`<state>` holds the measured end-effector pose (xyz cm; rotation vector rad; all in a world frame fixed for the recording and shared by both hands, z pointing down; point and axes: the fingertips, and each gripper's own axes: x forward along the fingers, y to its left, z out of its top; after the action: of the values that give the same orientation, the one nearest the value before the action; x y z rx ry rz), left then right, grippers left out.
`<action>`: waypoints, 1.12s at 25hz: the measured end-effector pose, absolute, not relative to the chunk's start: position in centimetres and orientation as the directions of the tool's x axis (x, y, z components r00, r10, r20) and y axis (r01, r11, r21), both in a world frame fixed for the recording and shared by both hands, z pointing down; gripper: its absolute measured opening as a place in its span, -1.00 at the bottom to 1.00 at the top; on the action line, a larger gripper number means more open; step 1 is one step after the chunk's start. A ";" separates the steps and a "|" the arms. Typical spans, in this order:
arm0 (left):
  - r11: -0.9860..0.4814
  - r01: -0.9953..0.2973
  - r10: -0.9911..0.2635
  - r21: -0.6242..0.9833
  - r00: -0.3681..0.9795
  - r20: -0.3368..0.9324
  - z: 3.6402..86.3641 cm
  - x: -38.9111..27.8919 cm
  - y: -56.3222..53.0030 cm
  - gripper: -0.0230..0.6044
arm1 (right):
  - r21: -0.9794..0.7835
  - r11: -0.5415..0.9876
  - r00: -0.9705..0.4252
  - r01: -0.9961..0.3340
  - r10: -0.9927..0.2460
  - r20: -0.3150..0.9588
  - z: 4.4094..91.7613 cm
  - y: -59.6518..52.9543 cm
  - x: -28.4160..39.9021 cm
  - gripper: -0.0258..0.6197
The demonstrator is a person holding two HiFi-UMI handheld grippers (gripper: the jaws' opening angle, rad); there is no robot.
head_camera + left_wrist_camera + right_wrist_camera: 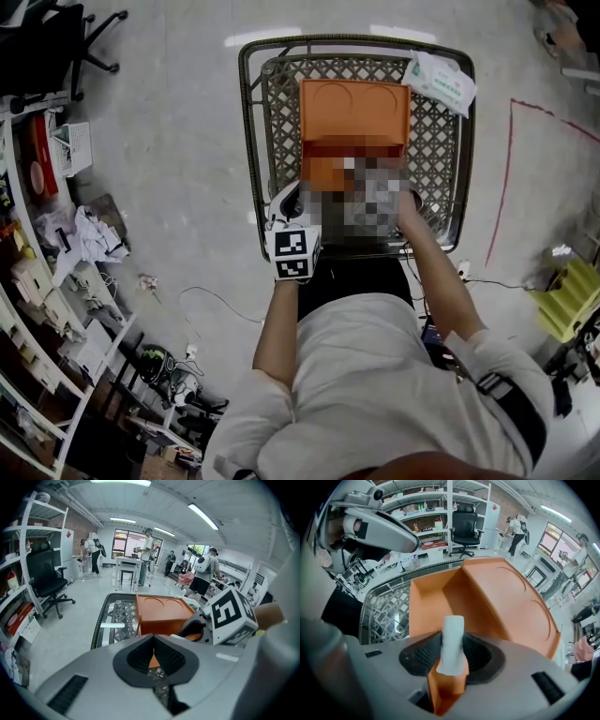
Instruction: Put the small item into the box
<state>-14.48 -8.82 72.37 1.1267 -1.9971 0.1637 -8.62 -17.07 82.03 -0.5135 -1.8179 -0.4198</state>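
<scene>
- The left gripper (153,654) sat by the near left corner of the wire cart (247,122), its jaws closed together with nothing between them.
- The right gripper (451,641) clamped the small item (453,625) (a pale, upright, roll-like piece) between both pads, above the near end of the orange box (487,592).
- The box lay inside the cart around its middle, with the open compartment toward the near edge and a flat panel with two round imprints toward the far edge.
- A white packet (439,81) rested on the cart's far right corner.
</scene>
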 end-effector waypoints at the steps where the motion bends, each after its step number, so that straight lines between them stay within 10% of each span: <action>1: 0.589 -0.764 -0.657 0.262 -0.264 0.707 72.3 -14.5 -8.7 -0.90 | 0.030 0.842 -0.265 0.539 0.136 0.955 82.0 -17.0 -8.7 -0.45; 12: 0.534 -0.803 -0.689 0.266 -0.231 0.687 70.3 -15.7 -8.7 -0.90 | 0.061 0.898 -0.348 0.436 0.106 0.931 78.2 -17.5 -9.8 -0.37; 28: 0.367 -0.886 -0.771 0.284 -0.119 0.625 66.4 -16.5 -8.7 -0.90 | 0.139 0.990 -0.626 -0.002 -0.110 0.772 66.7 -16.5 -10.7 -0.90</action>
<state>-16.52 -8.74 66.44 1.4353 -1.9166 0.2046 -10.67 -16.49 66.75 0.0776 -2.2435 -0.1560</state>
